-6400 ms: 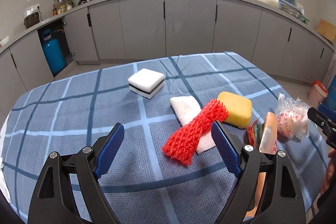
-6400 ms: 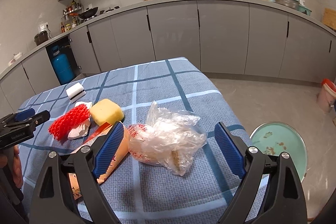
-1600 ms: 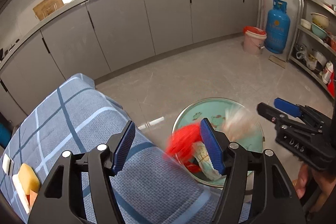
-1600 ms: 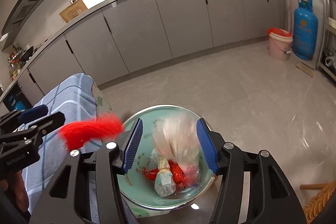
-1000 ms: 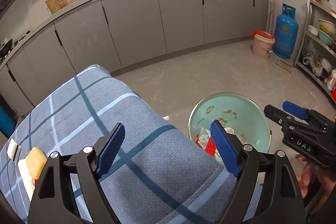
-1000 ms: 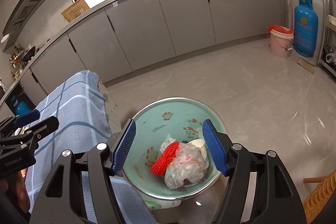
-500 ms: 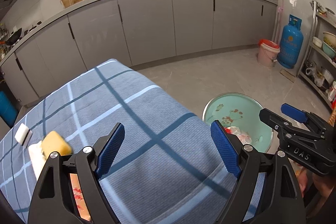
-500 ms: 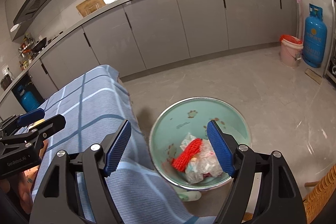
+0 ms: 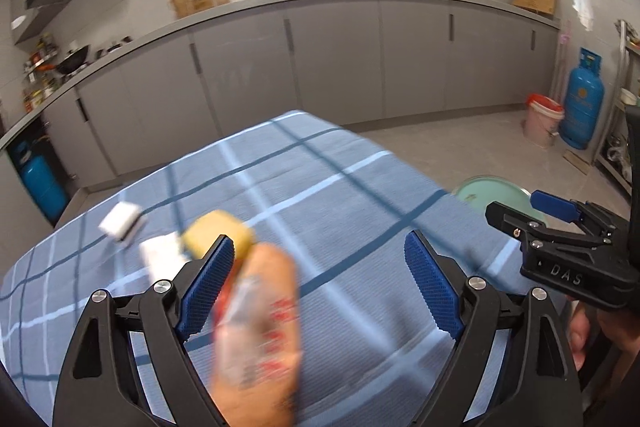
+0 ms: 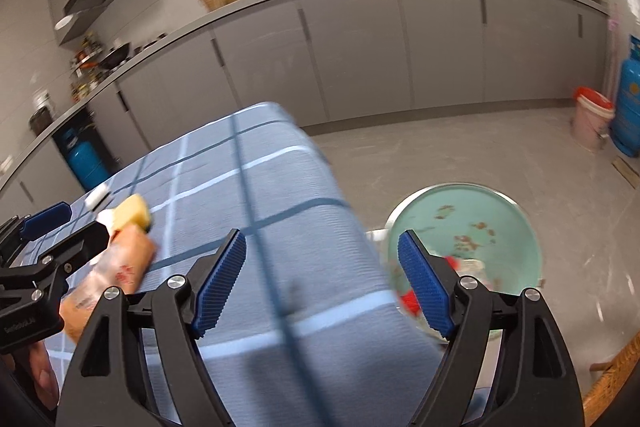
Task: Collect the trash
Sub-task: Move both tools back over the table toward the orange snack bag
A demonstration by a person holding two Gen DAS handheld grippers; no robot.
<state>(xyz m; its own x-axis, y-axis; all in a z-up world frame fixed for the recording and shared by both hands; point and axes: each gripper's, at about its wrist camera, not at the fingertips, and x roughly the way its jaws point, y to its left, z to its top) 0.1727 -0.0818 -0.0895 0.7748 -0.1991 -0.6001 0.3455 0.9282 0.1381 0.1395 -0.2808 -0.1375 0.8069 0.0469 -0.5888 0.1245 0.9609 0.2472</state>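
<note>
Left wrist view: left gripper (image 9: 316,291) spread wide, nothing between the blue pads. Directly below and just inside the left finger, an orange snack wrapper (image 9: 256,335) on the blue checked tablecloth (image 9: 360,195), blurred, with red print and a clear film strip along it. Beyond its far end, touching or nearly so, a yellow sponge (image 9: 218,233); a white cloth (image 9: 160,255) just beside that, and a white block sponge (image 9: 120,225) further off to the left. Off the table's right edge, part of the green trash bin (image 9: 492,189) on the floor, with the right gripper (image 9: 560,227) in front of it, seen edge-on. Judging by this: wrapper is the obvious trash remaining on the table and the likely next pick; hard to say whether the cloth counts too.

Right wrist view: right gripper (image 10: 322,285) likewise wide apart and empty, poised over the table's near corner. Green trash bin (image 10: 532,227) low on the right, partly hidden behind the right finger; red netting (image 10: 410,301) and pale crumpled plastic (image 10: 474,265) already inside, so part of the collecting looks done. Orange snack wrapper (image 10: 116,271) well off to the left, right by the left gripper (image 10: 52,239), far nearer to that one than to this. Yellow sponge (image 10: 132,213) at the wrapper's far end.
</note>
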